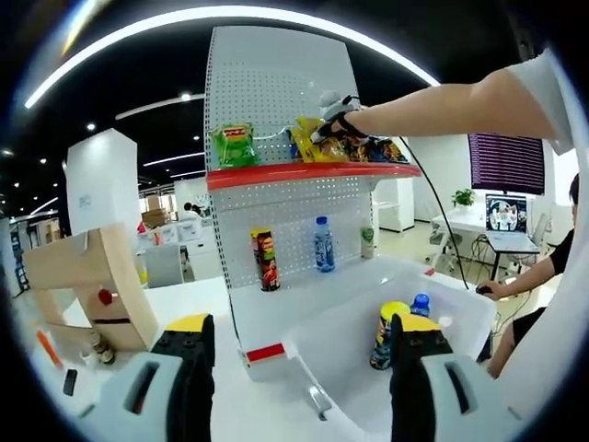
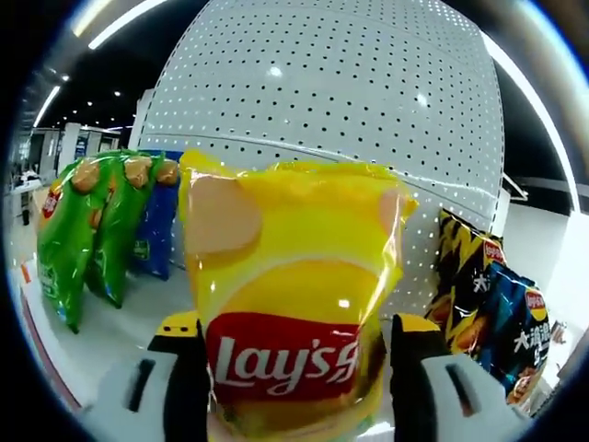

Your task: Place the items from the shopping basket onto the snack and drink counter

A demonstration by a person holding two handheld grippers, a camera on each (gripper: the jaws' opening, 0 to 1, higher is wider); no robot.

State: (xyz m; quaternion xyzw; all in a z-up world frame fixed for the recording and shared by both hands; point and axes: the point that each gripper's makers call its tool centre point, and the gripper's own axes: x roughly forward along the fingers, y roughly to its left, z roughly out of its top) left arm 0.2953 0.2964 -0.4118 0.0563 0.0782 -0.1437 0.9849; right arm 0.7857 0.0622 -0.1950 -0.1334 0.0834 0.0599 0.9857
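A yellow Lay's chip bag [image 2: 294, 304] stands upright on the upper shelf, close in front of the right gripper view's camera. My right gripper [image 2: 294, 354] has its jaws spread wide, one on each side of the bag, not squeezing it. In the left gripper view, a person's hand holds that right gripper [image 1: 324, 129] at the yellow bag [image 1: 311, 140] on the red-edged shelf [image 1: 276, 175]. My left gripper [image 1: 299, 345] hangs open and holds nothing, above the white shopping basket [image 1: 460, 331]. In the basket are a yellow-topped can [image 1: 386, 333] and a blue-capped bottle [image 1: 420, 304].
Green bags [image 2: 83, 230] and a blue bag [image 2: 156, 221] lean left of the yellow one; dark bags [image 2: 479, 276] stand on its right. On the lower shelf are a snack can [image 1: 265, 260], a water bottle [image 1: 323, 244] and a small green item [image 1: 367, 241]. A wooden rack [image 1: 92, 285] stands left.
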